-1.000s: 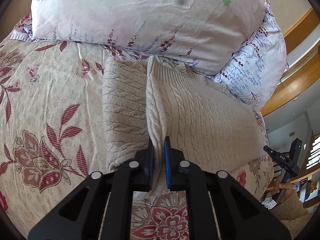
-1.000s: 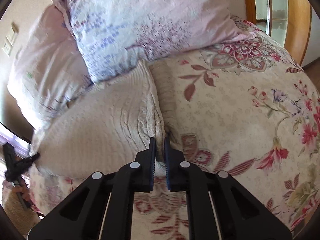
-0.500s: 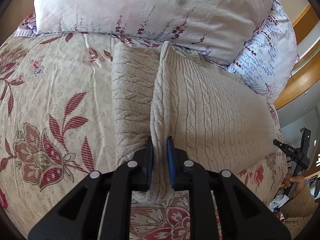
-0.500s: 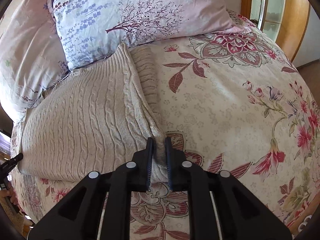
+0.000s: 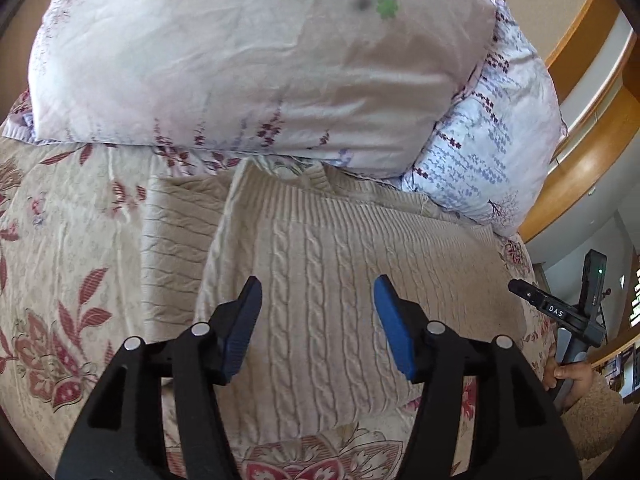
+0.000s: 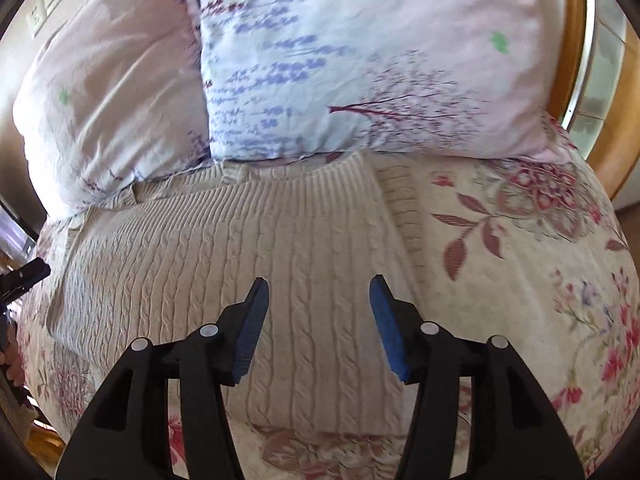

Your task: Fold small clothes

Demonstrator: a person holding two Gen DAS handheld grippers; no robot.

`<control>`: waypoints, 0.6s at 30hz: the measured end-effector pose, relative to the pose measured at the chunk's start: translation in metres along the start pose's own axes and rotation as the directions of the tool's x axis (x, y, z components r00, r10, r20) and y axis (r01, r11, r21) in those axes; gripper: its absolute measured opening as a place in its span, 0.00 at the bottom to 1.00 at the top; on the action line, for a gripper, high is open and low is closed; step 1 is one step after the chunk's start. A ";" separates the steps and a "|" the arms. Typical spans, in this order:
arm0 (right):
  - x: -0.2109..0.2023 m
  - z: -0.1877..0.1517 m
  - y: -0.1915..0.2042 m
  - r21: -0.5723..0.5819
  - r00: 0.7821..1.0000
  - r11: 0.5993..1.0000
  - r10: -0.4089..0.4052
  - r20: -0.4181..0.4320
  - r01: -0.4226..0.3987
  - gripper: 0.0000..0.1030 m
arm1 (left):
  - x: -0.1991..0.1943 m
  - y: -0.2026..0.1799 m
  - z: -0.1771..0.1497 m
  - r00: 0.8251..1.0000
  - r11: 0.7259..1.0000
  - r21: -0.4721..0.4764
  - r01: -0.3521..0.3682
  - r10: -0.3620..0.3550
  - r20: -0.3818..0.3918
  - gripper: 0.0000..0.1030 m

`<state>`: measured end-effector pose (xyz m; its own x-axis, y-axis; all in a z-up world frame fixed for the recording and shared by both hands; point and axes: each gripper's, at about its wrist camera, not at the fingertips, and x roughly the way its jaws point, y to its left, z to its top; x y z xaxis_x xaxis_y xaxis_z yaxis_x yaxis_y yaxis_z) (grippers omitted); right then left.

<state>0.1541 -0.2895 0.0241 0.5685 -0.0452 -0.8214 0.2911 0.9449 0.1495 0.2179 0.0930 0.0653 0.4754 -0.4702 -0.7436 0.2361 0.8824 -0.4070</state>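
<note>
A cream cable-knit sweater [image 5: 328, 264] lies flat on the floral bedspread [image 5: 60, 240], its collar toward the pillows. Its left side is folded over the body, with a strip of knit showing beside the fold. My left gripper [image 5: 318, 300] is open and empty, just above the sweater's lower left part. In the right wrist view the same sweater [image 6: 224, 248] fills the middle, its right edge folded in. My right gripper [image 6: 316, 300] is open and empty above its lower right part. The right gripper also shows in the left wrist view [image 5: 560, 312], at the far right.
Two floral pillows [image 5: 248, 60] [image 6: 360, 60] lie at the head of the bed, touching the sweater's collar. A wooden frame [image 5: 580, 140] runs along the right. The bedspread [image 6: 520, 280] stretches right of the sweater.
Both grippers were shut on the sweater's side folds and have let go. Both jaws now stand open, and the folded edges lie flat on the sweater.
</note>
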 end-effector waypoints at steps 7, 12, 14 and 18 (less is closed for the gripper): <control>0.026 0.005 -0.004 0.030 0.997 0.999 -0.038 -0.061 0.040 0.63 | 0.048 -0.008 0.001 0.991 0.996 0.020 -0.087 0.089 -0.101 0.58; 0.033 -0.005 0.001 -0.028 0.995 0.996 -0.083 -0.062 0.082 0.64 | 0.051 0.003 -0.005 0.994 0.997 -0.018 -0.070 0.068 -0.089 0.56; 0.035 -0.006 0.003 -0.030 0.995 0.996 -0.087 -0.051 0.086 0.65 | 0.049 0.007 -0.008 0.997 0.998 -0.041 -0.053 0.050 -0.066 0.56; 0.038 -0.005 0.007 -0.067 0.994 0.993 -0.105 -0.037 0.102 0.67 | 0.042 0.012 -0.013 0.999 0.997 -0.074 -0.024 0.022 -0.028 0.56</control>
<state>0.1740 -0.2826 -0.0089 0.5057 -0.1318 -0.8526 0.2955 0.9549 0.0276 0.2294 0.0830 0.0221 0.4561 -0.4513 -0.7670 0.1618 0.8896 -0.4272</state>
